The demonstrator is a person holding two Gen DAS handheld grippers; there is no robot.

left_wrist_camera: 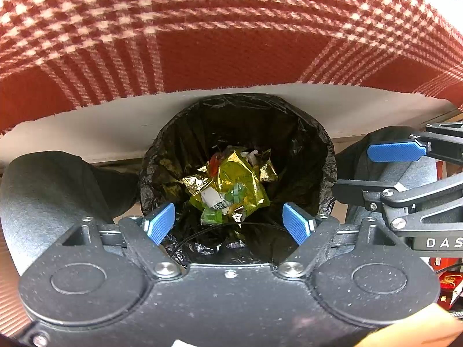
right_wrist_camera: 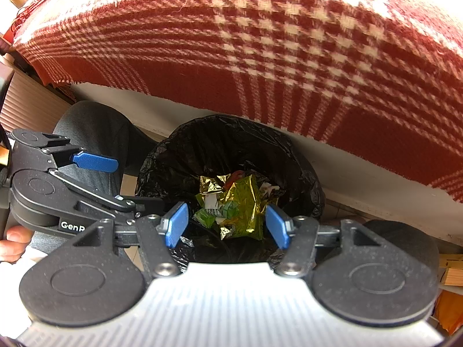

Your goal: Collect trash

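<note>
We hold both claws wide and empty, left claw point(left_wrist_camera: 228, 222) and right claw point(right_wrist_camera: 227, 225), straight above the black-lined round bin point(left_wrist_camera: 324, 156); crumpled gold foil wrappers point(left_wrist_camera: 231, 182) lie directly below, equally near both.

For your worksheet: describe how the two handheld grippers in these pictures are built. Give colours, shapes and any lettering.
Both the left gripper and the right gripper have matte black, speckled bodies with two round discs, silver screws and blue textured pads on black fingers. White lettering reads "DAS" on the right one, seen in the left view, and "GenR" on the left one, seen in the right view; both are cut off.
</note>
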